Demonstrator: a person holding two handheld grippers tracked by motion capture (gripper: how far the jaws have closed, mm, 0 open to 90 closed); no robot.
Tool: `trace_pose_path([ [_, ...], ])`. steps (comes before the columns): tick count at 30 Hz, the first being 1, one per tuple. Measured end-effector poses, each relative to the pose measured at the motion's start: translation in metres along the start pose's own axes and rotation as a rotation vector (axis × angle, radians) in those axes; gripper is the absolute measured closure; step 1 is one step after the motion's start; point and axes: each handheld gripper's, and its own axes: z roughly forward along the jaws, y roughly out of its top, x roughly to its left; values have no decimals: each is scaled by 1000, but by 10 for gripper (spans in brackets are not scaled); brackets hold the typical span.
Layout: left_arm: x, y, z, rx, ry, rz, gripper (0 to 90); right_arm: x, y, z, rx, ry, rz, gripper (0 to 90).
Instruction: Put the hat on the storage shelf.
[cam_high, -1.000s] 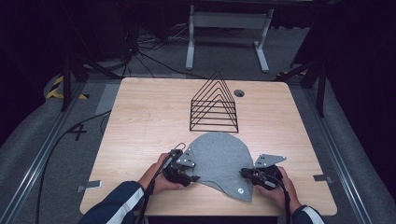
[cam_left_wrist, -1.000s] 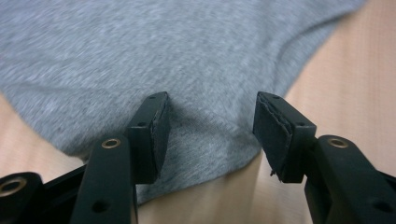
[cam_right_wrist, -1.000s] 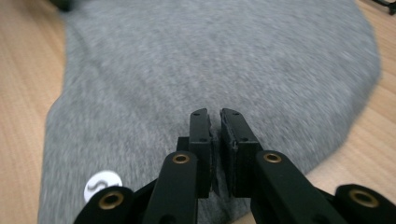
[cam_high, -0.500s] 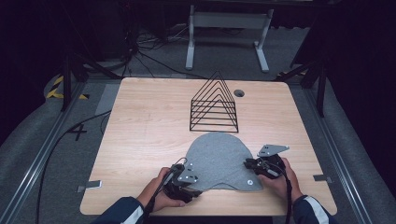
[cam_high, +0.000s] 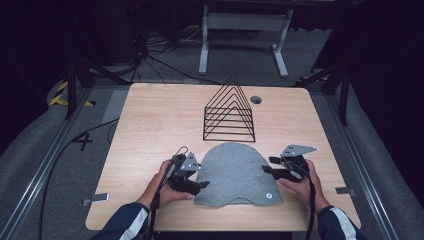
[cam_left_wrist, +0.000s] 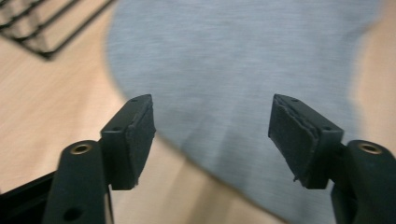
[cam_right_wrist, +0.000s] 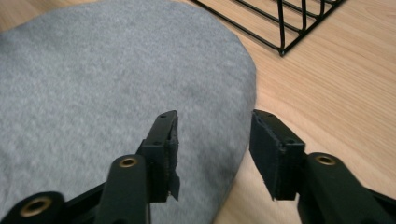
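Hands low at the near edge of the table (cam_high: 150, 115), one tool in each, and between them lies the grey beanie (cam_high: 235, 172), flat on the wood with its straight hem toward the person and its rounded crown pointing away. Left gripper (cam_high: 192, 186) sits at the hat's left hem corner, jaws spread wide; its own view has them straddling the cloth's curved border with nothing pinched yet. Right gripper (cam_high: 270, 165) hangs at the right flank, jaws parted too, one pad over the knit and the other over bare wood, so the border runs between them.

Risk from here, as I judge it: both sets of pads ride above a thin flat layer, so closing without dipping first would catch air, or nip just the top ply and drag the hat askew. The left gripper view is smeared with motion, and a hasty close could miss the border entirely.

Room looks generous. Bare tabletop runs wide on both flanks. Farther out, the black wire rack (cam_high: 229, 112) stands just beyond the crown, near but apart, so pushing the hat forward would soon bump it. Past that, the small round hole (cam_high: 256, 99) near the far edge, then dark floor.
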Motion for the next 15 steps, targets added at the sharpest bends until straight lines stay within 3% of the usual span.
trace_pose_path([
  [3, 23, 0, 14, 27, -2, -78, 266, 0, 7, 14, 36, -8, -15, 453],
  [4, 29, 1, 18, 32, -20, -90, 260, -1, 8, 18, 42, -6, -21, 447],
  [6, 37, 3, 25, 35, -4, -95, 242, -4, 10, 28, 62, -5, -21, 415],
  [8, 42, 5, 30, 35, -31, -118, 231, -8, 12, 35, 79, -1, -4, 384],
  [11, 45, 8, 42, 55, -43, -130, 201, -13, 17, 43, 89, 7, 19, 344],
  [15, 40, 12, 47, 78, 11, -87, 185, -10, 21, 51, 108, -22, -5, 274],
])
